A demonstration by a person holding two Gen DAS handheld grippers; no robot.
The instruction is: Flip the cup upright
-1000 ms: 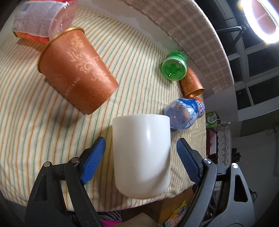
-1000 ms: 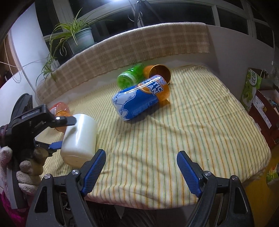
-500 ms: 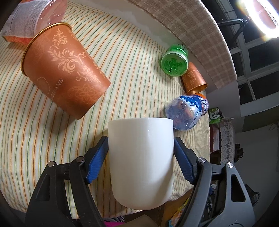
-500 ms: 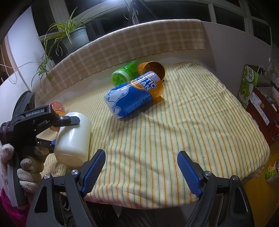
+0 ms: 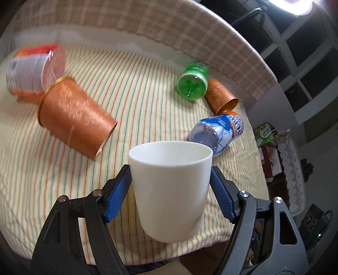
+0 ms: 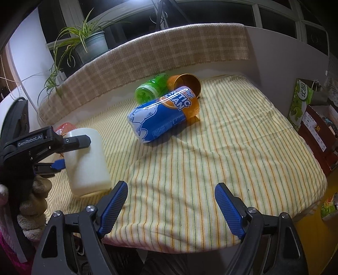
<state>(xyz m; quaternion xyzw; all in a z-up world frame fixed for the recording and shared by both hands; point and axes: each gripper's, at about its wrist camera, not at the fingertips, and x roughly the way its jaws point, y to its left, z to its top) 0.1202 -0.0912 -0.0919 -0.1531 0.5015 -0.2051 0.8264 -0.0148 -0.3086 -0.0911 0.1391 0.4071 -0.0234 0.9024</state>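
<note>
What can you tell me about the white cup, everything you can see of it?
The white cup is plain, smooth and matte, plastic by its look, with no handle or print. It tapers from one wider end to a narrower one. The left tongs clamp it, blue pads pressed on both sides. It sits near the striped cloth's front left edge.

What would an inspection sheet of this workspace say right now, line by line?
Surface: striped cloth over a table, a plaid cloth along the back edge.
Job's things: white cup in the left gripper; in the right wrist view it stands upright with its base at the cloth; whether it touches is unclear.
Clutter: large copper cup, small copper cup, blue bottle, green bottle and orange-labelled bottle, all on their sides.
Grippers: left gripper shut on the white cup; right gripper open, holding nothing.
Cables: nothing seen.
Surroundings: potted plant, dark windows, boxes at the right.
</note>
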